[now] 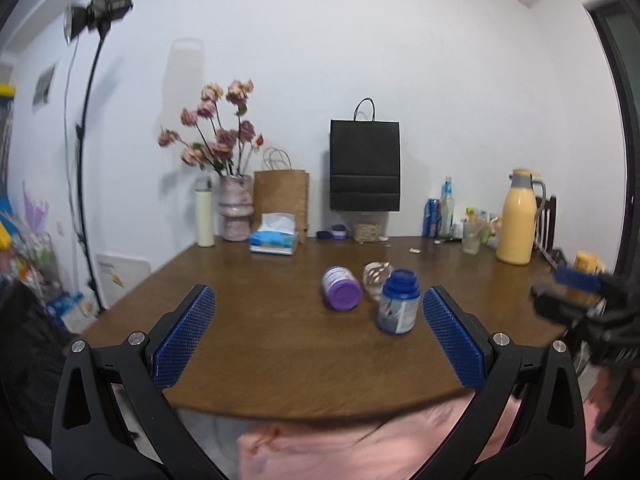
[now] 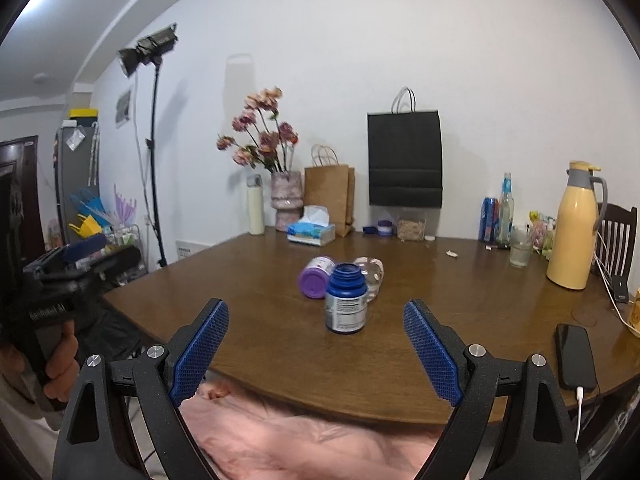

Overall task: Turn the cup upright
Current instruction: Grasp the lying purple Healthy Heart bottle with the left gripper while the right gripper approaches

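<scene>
A clear glass cup [image 1: 375,276] [image 2: 371,273] lies on its side at the middle of the brown table [image 1: 260,344] [image 2: 460,320]. A blue-capped bottle [image 1: 398,307] [image 2: 346,305] stands upright just in front of it and hides part of it. A purple-capped jar [image 1: 342,289] [image 2: 316,278] lies on its side to the cup's left. My left gripper [image 1: 318,294] is open near the table's front edge, short of all three, with nothing between its fingers. My right gripper [image 2: 317,306] is open too, facing the blue bottle from the front.
At the back stand a white flask [image 1: 205,216], a flower vase [image 1: 236,216], a tissue box [image 1: 274,238], paper bags [image 2: 405,158], bottles and a yellow thermos [image 2: 572,228]. A phone [image 2: 575,354] on a cable lies front right. Pink cloth [image 2: 312,440] hangs below the edge.
</scene>
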The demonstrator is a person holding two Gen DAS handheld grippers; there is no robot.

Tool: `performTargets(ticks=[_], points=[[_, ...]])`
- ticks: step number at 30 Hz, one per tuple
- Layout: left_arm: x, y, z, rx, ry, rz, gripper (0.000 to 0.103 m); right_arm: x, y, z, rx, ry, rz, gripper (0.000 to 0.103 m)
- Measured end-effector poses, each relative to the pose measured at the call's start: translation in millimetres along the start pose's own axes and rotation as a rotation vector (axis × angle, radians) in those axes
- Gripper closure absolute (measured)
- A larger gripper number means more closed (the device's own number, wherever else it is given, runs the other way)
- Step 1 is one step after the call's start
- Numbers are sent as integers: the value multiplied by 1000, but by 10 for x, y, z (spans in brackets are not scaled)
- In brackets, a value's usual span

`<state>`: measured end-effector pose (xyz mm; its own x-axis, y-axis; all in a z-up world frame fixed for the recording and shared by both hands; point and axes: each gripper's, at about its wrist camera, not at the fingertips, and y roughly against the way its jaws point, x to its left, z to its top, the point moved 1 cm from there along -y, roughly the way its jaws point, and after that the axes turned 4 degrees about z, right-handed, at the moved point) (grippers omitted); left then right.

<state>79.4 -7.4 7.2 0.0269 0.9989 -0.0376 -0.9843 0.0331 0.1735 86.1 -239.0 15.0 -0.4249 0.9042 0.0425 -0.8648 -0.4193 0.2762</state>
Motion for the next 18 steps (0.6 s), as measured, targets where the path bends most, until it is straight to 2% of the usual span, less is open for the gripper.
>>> performTargets(ticks=[8, 11, 15, 18], points=[[-190, -945, 160, 145, 8, -86, 0, -649, -695, 306, 81, -146, 68, 10], [-200, -1315, 181, 215, -4, -85, 0, -773, -1033, 439, 131, -153, 95, 10], [-130, -1965, 193, 376, 4, -126, 0, -822, -1579, 674, 206, -137, 226, 10], [-106, -2396, 187, 484, 12, -186, 0, -820, -2067, 827, 289, -162, 315, 10]])
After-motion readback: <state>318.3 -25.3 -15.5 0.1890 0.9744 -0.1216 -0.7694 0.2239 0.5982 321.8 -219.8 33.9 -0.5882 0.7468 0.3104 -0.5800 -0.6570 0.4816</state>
